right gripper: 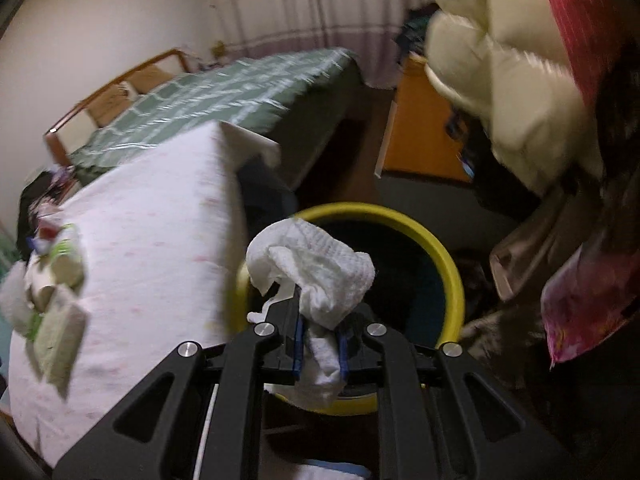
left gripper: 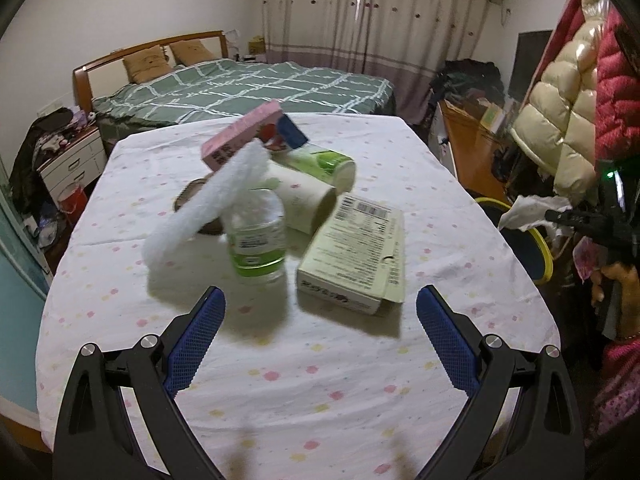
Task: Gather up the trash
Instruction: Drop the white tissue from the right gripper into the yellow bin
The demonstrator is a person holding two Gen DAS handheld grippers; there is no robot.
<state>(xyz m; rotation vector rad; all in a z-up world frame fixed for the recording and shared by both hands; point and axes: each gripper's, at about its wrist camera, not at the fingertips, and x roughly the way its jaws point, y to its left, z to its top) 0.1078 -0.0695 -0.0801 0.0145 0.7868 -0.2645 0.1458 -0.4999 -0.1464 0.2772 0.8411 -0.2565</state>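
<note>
My right gripper [right gripper: 320, 340] is shut on a crumpled white tissue [right gripper: 316, 272], held over the near rim of a yellow-rimmed bin [right gripper: 450, 268] beside the table. From the left wrist view the same tissue [left gripper: 528, 212] hangs over the bin [left gripper: 544, 248] at the right. My left gripper [left gripper: 320, 312] stands open above the table [left gripper: 280, 380], nothing between its blue pads. Ahead of it lies a heap: a plastic bottle [left gripper: 258, 240], a pale green box [left gripper: 356, 256], a white foam strip [left gripper: 212, 204], a pink box [left gripper: 240, 136], a cardboard tube [left gripper: 304, 200] and a green can [left gripper: 324, 164].
A bed [left gripper: 248, 88] with a green checked cover stands behind the table. Padded jackets [left gripper: 568, 120] hang at the right, close above the bin. A wooden cabinet [left gripper: 468, 152] sits beyond the bin. A nightstand [left gripper: 72, 164] is at the far left.
</note>
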